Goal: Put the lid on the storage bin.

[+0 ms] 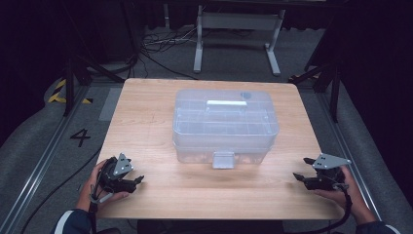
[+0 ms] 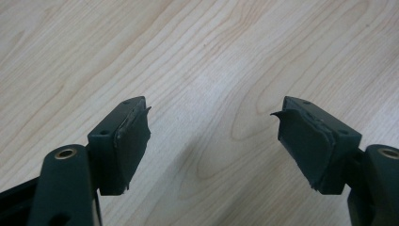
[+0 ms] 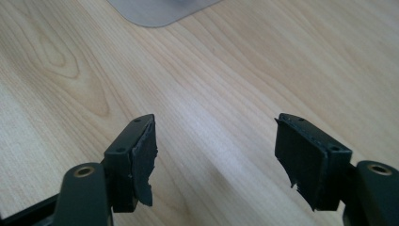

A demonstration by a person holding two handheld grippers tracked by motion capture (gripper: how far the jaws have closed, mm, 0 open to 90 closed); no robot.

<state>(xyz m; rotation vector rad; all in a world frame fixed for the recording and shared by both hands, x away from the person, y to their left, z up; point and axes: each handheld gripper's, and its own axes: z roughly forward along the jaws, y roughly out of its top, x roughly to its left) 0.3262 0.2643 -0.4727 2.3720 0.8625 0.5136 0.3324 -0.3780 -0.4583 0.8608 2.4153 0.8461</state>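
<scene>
Here the clear plastic box (image 1: 225, 124) sits shut in the middle of the bench (image 1: 146, 126), its white handle (image 1: 226, 103) lying flat on the lid and its front latch (image 1: 223, 159) facing the person. The left hand-held gripper (image 1: 138, 180) rests low near the front left corner of the bench, and the right hand-held gripper (image 1: 299, 168) low near the front right edge; both stand well apart from the box, one on each side. In the left gripper view the jaws stand wide apart over bare wood with nothing between them, and the right gripper view shows the same, with a rounded corner of the box's base (image 3: 162, 10) at the top of the frame. The step in hand looks like the approach to the box, most likely to work the latch or steady the lid. To do it well, it seems wise to bring both grippers in level and slowly, with the jaws spread as they are, so each can slip around a thin edge. One gripper would best brace the box's side while the other takes the latch squarely from the front, since a light, smooth-walled box may slide on the wood if pushed from one side alone. The worn pads (image 2: 131, 141) may grip poorly on slick plastic, so a full, centred bite is safer than a fingertip pinch.
</scene>
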